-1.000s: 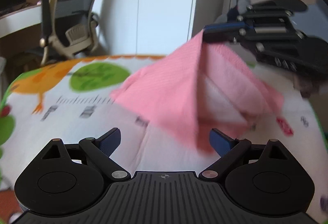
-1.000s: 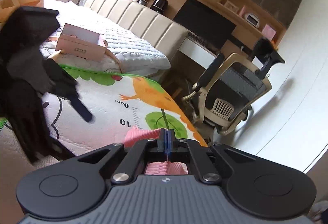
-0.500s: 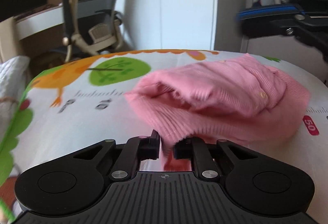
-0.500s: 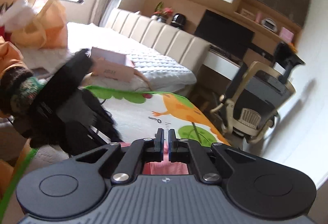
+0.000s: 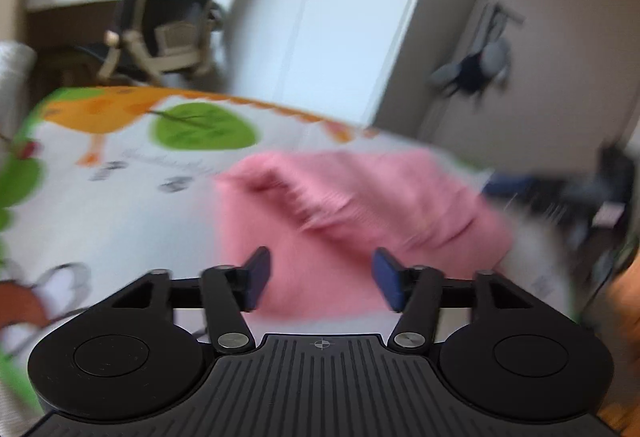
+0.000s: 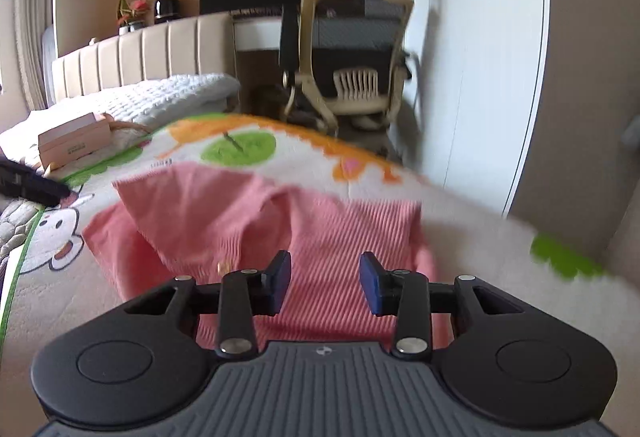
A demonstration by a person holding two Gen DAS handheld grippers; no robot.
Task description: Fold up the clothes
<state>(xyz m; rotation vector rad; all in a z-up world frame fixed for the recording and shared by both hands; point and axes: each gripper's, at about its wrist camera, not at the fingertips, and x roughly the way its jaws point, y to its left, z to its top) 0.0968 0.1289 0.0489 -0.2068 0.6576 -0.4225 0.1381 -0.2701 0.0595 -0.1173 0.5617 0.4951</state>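
Pink knit garment (image 6: 256, 229) observed lying bunched, partly folded, on cartoon-print play mat (image 6: 460, 237). Left gripper (image 5: 320, 279) spread, nothing held, just short of garment's near edge. Right gripper (image 6: 322, 283) likewise spread, empty, above ribbed panel. Step judged: between folds, cloth released. Next move judged: fresh edge to be pinched, lumps flattened, fold squared.

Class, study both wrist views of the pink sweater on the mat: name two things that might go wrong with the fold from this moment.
1. Both the left hand-held gripper and the right hand-held gripper are open, so nothing pins the sweater; its bunched upper layer may slump or unfold.
2. A jaw closing from here might pinch only the top layer, dragging the pile askew across the mat.
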